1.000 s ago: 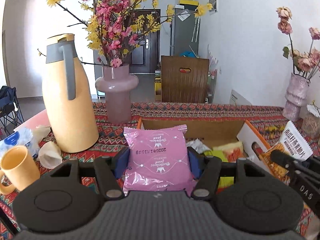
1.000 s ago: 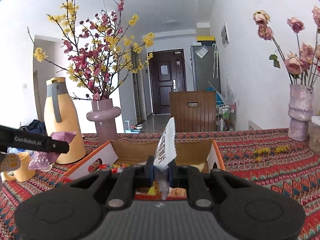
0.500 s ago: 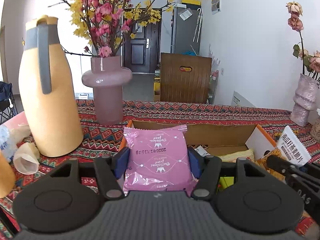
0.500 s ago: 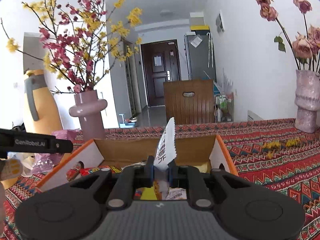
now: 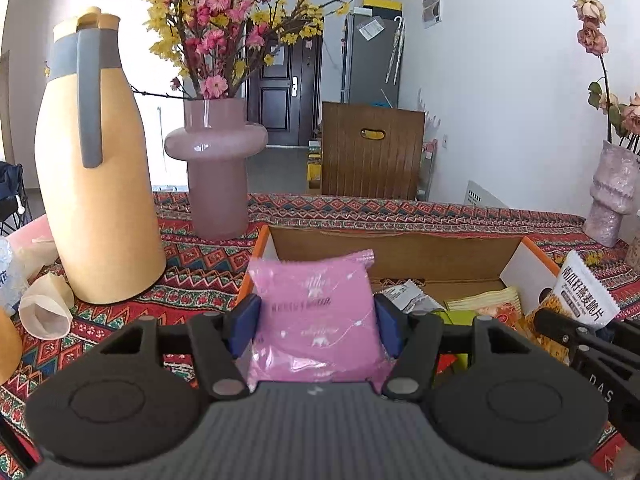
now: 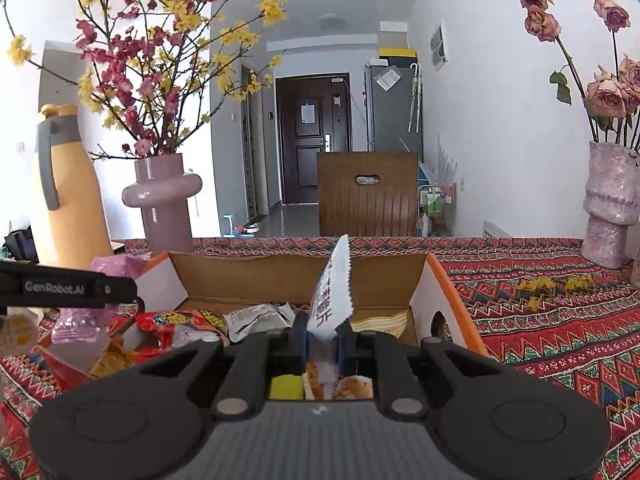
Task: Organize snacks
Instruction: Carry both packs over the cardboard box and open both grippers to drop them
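I am holding the pink snack packet (image 5: 316,320) clamped in my left gripper (image 5: 316,320) at the cardboard box's (image 5: 400,248) near left corner. My right gripper (image 6: 323,338) is pinching the white snack packet (image 6: 334,288) edge-on above the snacks filling the box on the patterned tablecloth (image 6: 552,320).

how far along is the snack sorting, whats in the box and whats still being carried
Done: several packets already lie in the cardboard box, among them a red wrapper and a silver one. In hand: the left gripper clamps a pink packet at the box's near left corner, and the right gripper pinches a white snack bag above the box. Left: releasing both inside.
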Demonstrator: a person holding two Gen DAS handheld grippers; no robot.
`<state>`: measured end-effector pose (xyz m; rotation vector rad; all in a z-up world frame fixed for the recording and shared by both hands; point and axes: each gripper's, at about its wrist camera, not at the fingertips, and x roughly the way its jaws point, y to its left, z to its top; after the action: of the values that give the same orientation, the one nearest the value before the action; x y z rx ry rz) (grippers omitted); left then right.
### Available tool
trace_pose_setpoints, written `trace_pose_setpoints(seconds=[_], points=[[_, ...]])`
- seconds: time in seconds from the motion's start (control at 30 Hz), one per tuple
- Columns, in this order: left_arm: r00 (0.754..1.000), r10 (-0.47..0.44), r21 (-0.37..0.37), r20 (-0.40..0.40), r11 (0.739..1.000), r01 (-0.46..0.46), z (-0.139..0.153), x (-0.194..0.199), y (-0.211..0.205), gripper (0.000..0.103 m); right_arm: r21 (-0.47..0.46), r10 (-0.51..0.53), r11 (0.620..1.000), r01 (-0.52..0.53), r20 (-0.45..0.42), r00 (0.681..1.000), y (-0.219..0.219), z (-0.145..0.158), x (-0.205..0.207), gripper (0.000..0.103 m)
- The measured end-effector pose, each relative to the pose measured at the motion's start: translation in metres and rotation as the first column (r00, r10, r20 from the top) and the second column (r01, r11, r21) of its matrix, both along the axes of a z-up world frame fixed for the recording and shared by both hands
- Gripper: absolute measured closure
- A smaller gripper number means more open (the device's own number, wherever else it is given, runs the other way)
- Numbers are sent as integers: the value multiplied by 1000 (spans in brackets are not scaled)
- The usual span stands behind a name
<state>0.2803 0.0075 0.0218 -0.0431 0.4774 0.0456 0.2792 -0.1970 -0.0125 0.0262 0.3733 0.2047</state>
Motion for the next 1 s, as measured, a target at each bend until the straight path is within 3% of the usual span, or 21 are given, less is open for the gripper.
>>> trace_pose_setpoints(seconds=[0.1,0.17,0.27,0.3,0.33,0.43,0.77,1.0], points=[[1000,0,-1,28,1000,0,3,-5,0,35,5,8,1000,-8,-3,1000,-1,0,-1,87],[999,4,-13,49,1000,-3,5,-10,1,15,14,2,1000,-2,1,1000,-3,0,-3,86],[997,20,-33,81,999,-18,9,-15,4,0,42,-9,999,8,18,1000,-8,4,-7,44],[995,30,-44,93,999,-26,10,-18,6,0,51,-20,999,18,33,999,-10,5,-9,23],[995,34,-51,98,998,-30,11,-19,7,0,58,-28,998,25,48,998,-12,7,-12,11],[994,47,-62,99,997,-41,11,-19,10,0,90,-33,996,27,69,997,-16,10,-17,1],[995,41,-87,89,996,-33,21,-27,9,0,93,-37,995,29,83,996,-17,13,-23,0],[991,-31,-110,128,993,45,44,-69,6,0,101,-41,995,26,153,987,-21,29,-47,0]])
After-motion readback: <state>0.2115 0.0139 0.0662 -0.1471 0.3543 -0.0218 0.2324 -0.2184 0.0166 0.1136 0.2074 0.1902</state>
